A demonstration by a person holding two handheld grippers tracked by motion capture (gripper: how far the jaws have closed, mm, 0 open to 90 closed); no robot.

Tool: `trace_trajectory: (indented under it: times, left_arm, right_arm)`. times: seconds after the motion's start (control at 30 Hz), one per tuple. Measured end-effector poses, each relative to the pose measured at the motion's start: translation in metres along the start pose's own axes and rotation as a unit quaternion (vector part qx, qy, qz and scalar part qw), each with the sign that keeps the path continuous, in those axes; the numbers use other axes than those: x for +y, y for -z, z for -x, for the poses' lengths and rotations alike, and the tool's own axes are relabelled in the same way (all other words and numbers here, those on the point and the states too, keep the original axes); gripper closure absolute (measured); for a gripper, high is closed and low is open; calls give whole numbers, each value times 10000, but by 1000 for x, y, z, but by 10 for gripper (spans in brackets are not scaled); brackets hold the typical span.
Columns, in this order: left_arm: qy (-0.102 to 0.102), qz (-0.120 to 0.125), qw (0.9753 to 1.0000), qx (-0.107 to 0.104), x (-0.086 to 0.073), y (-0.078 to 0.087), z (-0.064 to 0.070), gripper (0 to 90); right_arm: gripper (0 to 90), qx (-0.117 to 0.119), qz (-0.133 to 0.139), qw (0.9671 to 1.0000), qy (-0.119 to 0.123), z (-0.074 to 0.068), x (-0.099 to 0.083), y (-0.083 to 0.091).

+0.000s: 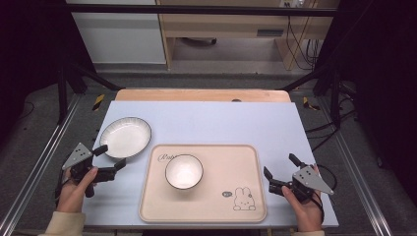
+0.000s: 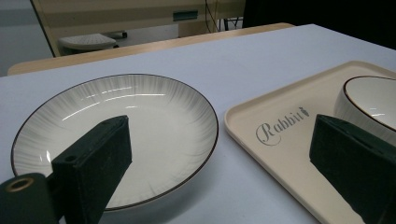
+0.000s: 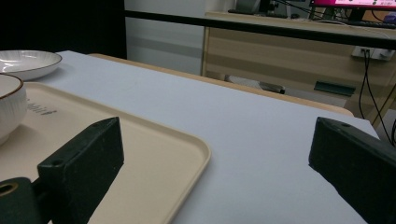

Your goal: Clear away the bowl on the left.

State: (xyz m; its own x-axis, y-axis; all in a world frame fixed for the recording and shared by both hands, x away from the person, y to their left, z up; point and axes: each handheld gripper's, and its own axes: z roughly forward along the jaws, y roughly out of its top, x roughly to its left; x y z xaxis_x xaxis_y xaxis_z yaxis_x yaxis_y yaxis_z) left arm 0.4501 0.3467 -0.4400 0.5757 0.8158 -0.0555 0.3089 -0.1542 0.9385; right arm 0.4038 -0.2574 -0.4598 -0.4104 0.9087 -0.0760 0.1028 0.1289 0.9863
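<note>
A beige tray (image 1: 246, 162) with a rabbit drawing lies at the front middle of the pale blue table. A small white bowl (image 1: 184, 171) stands on the tray's left half. Left of the tray, on the table, rests a shallow white plate (image 1: 126, 136) with a dark rim. My left gripper (image 1: 112, 158) hovers open just in front of the plate, one jaw over the plate (image 2: 116, 121) and the other over the tray (image 2: 280, 140) beside the bowl (image 2: 373, 100). My right gripper (image 1: 282, 165) is open at the tray's right edge (image 3: 187, 154), holding nothing.
The far half of the table (image 1: 206, 118) is bare blue surface with a wooden strip (image 1: 201, 94) behind it. Black frame posts (image 1: 64, 88) stand at both sides. A wooden desk (image 3: 289, 51) and cables (image 1: 300, 44) lie beyond the table.
</note>
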Motion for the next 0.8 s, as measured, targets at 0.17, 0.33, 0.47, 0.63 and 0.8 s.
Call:
trace_trajectory:
  times: [0.17,0.33,0.47,0.63,0.8]
  left_arm:
    - [45,-70,10000,20,-5,0,-3,56]
    - [-15,-241,9997,80,-10,0,-4,57]
    - [-24,-340,9993,133,-13,-2,-5,57]
    - [-39,-429,9990,148,-15,-3,-7,57]
    - [-33,-440,9989,169,-16,-3,-8,57]
  right_arm:
    - [34,6,-26,10000,-3,0,0,0]
    - [34,11,-24,10000,-1,-1,0,-1]
    - [34,14,-29,10000,-5,-1,0,0]
    - [34,10,-29,10000,-6,0,0,-1]
    - [34,13,-21,10000,-19,-1,0,-1]
